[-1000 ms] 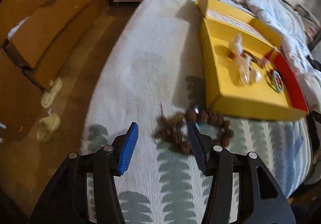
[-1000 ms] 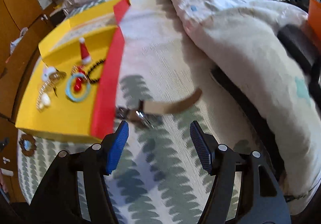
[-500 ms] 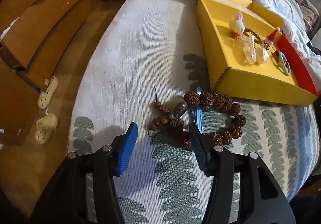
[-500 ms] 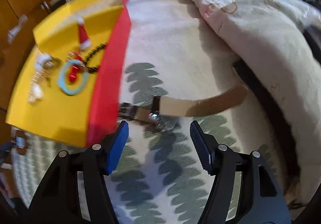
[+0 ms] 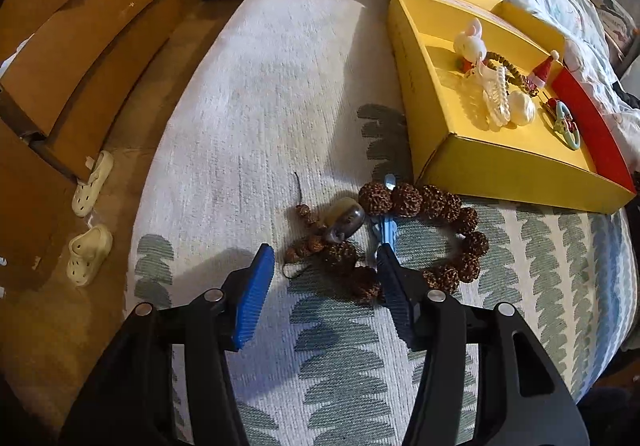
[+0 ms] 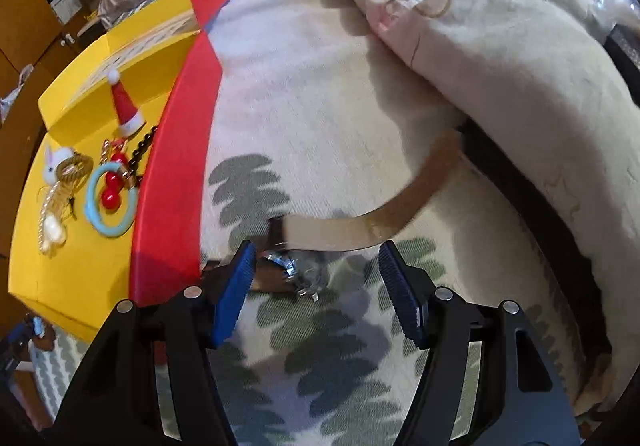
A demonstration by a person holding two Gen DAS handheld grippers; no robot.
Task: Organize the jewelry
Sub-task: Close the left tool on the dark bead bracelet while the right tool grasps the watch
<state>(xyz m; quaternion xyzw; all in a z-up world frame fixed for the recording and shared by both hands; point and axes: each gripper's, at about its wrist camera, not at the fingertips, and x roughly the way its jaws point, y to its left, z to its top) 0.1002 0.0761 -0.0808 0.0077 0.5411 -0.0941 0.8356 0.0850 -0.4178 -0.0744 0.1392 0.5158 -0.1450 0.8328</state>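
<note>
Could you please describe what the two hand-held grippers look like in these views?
Both look alike. The left hand-held gripper has two glossy black plastic fingers with angular cut-outs, each tipped by a ribbed blue pad and fixed with round silver screw heads. The right hand-held gripper has the same build. No cables, markings, hands or sleeves show.
</note>
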